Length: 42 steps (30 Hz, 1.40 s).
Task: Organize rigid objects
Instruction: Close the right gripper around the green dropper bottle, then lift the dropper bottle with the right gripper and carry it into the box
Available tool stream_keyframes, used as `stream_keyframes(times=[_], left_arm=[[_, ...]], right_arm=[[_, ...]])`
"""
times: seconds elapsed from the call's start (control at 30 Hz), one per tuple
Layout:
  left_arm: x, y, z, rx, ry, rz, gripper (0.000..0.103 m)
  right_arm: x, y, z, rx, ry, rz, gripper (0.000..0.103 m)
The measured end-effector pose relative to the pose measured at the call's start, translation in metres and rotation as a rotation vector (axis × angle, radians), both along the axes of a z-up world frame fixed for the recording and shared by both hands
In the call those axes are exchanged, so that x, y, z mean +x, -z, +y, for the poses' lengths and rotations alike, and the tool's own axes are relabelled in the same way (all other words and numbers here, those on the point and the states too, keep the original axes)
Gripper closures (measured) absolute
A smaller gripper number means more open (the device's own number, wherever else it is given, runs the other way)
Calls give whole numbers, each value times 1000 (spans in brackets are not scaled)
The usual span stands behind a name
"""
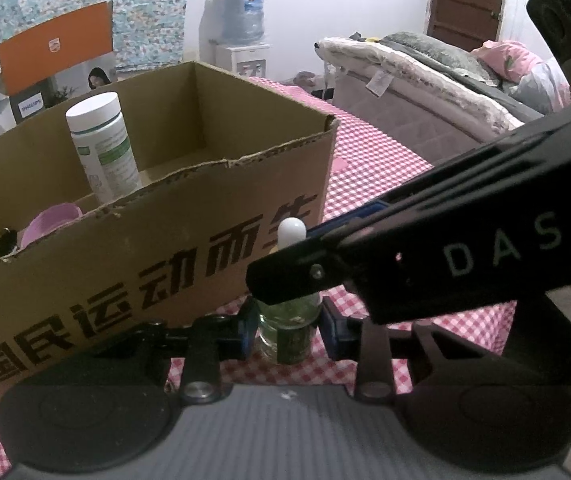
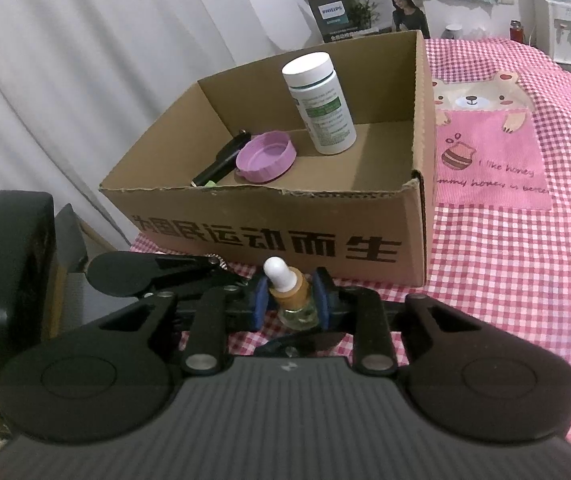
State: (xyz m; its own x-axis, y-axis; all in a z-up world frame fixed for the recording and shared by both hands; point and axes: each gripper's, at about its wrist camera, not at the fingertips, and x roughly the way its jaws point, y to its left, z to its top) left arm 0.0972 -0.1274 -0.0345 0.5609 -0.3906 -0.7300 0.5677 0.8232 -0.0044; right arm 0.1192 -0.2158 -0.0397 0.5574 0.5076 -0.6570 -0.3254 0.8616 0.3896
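Note:
A small glass dropper bottle [image 1: 285, 332] [image 2: 291, 300] with a white bulb and an orange collar stands on the checked cloth, just in front of a cardboard box [image 1: 225, 160] [image 2: 265, 190]. My left gripper [image 1: 287, 332] is shut on its glass body, a blue pad on each side. My right gripper [image 2: 291, 300] is shut on the collar; in the left wrist view it crosses in from the right [image 1: 297, 252]. Inside the box are an upright white bottle [image 1: 101, 140] [image 2: 321, 104], a purple lid [image 2: 265, 156] and a black stick-like item [image 2: 221, 160].
The pink-and-white checked tablecloth [image 2: 505, 280] carries a pink bear cloth [image 2: 485, 152] right of the box. A white curtain [image 2: 65, 80] hangs on the left. Behind are a Philips carton [image 2: 349, 4], a water dispenser [image 1: 243, 12] and a bed [image 1: 425, 72].

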Motion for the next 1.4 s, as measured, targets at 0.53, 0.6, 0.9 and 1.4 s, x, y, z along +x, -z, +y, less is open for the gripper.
stream_keyframes(times=[0.53, 0.6, 0.9, 1.4], left_arm=[[-23, -97, 20, -39, 25, -152, 70], [-16, -109, 23, -41, 12, -166, 70], [62, -118, 27, -79, -74, -73, 70], [170, -62, 10, -76, -140, 127, 70]], right_arm=[[-24, -92, 1, 18, -108, -174, 81], [-17, -109, 2, 23, -135, -203, 81], [66, -134, 8, 6, -199, -157, 82], [192, -73, 9, -113, -181, 11, 84]])
